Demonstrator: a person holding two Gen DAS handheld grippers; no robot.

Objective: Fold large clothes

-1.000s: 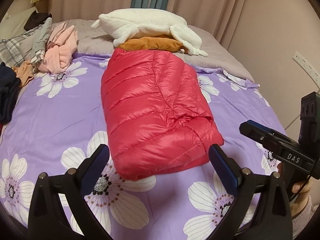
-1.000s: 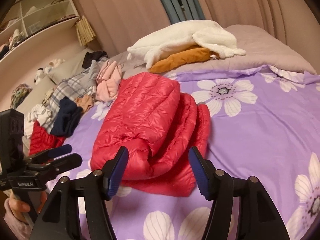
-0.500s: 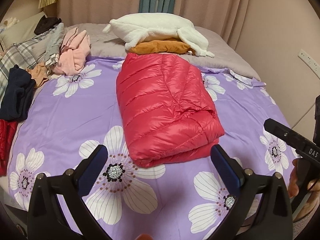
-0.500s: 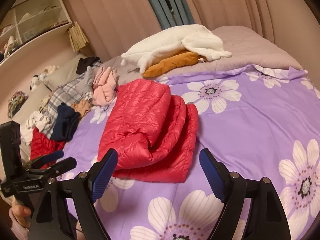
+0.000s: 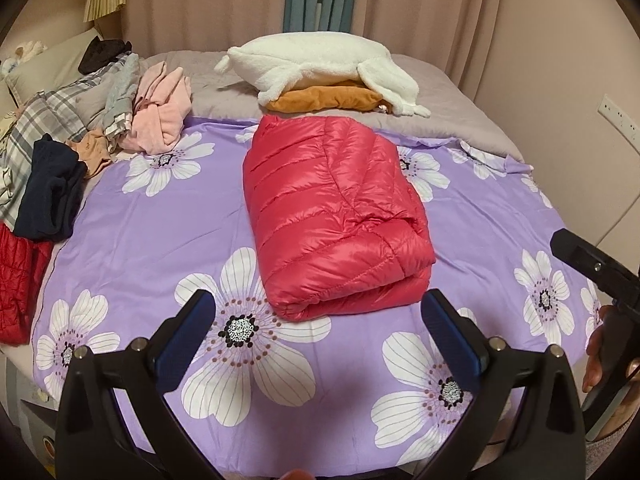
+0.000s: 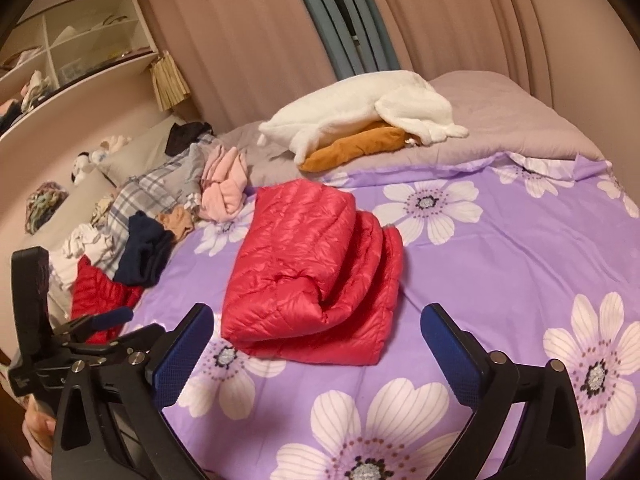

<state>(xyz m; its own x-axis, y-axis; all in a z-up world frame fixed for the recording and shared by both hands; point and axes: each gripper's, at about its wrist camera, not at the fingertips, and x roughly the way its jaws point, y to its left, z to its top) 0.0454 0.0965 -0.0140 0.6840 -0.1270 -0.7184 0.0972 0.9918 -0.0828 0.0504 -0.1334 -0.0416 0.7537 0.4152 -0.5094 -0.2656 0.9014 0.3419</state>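
A red puffer jacket point(image 5: 332, 216) lies folded into a thick bundle in the middle of the bed, on the purple flowered sheet point(image 5: 152, 232). It also shows in the right wrist view point(image 6: 316, 272). My left gripper point(image 5: 318, 334) is open and empty, held back from the jacket's near edge. My right gripper point(image 6: 316, 344) is open and empty, also short of the jacket. The right gripper shows at the right edge of the left wrist view point(image 5: 592, 268); the left gripper shows at the left of the right wrist view point(image 6: 100, 320).
A white fleece point(image 5: 320, 64) lies over an orange garment point(image 5: 324, 100) at the head of the bed. A pile of clothes point(image 5: 100, 120) runs along the left side, with a second red jacket point(image 5: 16, 280). Shelves point(image 6: 72, 52) stand at the left wall.
Both grippers have drawn back from the folded jacket toward the foot of the bed. The right gripper's jaws have opened wider. The jacket has not moved.
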